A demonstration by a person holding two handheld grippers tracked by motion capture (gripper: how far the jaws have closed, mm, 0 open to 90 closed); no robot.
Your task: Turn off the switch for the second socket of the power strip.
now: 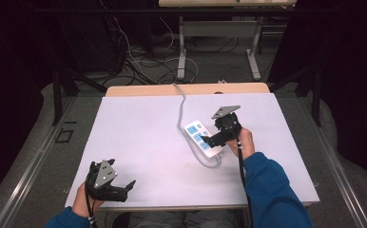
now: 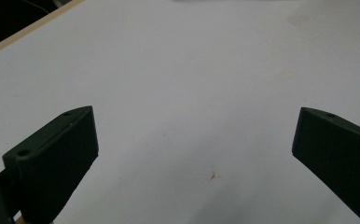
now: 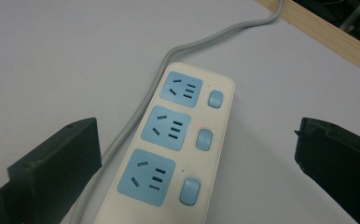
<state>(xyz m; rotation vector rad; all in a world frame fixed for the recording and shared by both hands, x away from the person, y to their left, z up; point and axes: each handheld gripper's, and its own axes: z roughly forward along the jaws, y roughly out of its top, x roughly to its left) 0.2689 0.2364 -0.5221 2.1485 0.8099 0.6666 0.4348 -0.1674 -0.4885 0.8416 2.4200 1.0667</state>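
A cream power strip with three blue sockets and three blue switches lies right of centre on the white table. Its grey cable runs off over the far edge. My right gripper hovers over the strip, open, its jaws wide apart on either side. In the right gripper view the power strip lies between the jaws of the right gripper, and a small red light glows beside the middle switch. My left gripper is open near the front left edge. The left gripper has bare table between its jaws.
The table's wooden far edge shows behind the white top. Beyond it are the metal legs of another desk and loose cables on the floor. The grey cable curves along the strip's left side.
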